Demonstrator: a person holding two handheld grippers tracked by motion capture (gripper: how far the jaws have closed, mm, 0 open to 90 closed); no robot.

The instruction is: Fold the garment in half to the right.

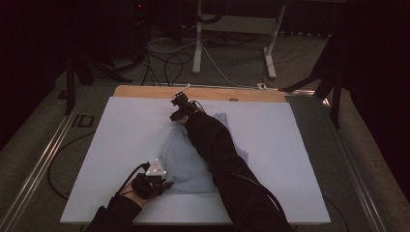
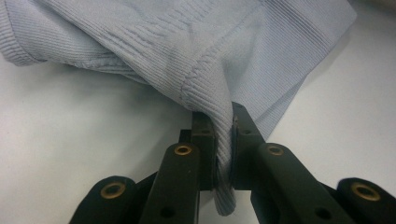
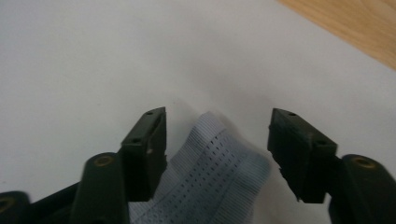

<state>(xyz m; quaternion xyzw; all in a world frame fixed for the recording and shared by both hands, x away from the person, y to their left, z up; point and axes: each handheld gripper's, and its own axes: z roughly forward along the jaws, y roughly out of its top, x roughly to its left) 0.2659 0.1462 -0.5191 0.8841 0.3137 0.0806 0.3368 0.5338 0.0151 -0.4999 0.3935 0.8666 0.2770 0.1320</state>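
Note:
A light blue ribbed garment [image 1: 186, 162] lies crumpled on the white mat [image 1: 121, 140], in its middle. My left gripper [image 1: 162, 183] is at the garment's near left corner, shut on a seamed fold of the cloth [image 2: 205, 70], which is pinched between its pads [image 2: 223, 126]. My right gripper [image 1: 176, 113] reaches over the garment to its far end. Its jaws [image 3: 218, 121] stand apart, with a perforated edge of the garment [image 3: 219, 172] lying between them. The pads do not touch the cloth. The right sleeve hides part of the garment.
The mat covers a wooden tabletop [image 1: 203, 92] whose bare strip shows along the far edge [image 3: 355, 23]. Beyond it stand white desk legs [image 1: 197, 43] and cables [image 1: 169, 63] on the floor. Metal rails [image 1: 43, 150] run along the sides.

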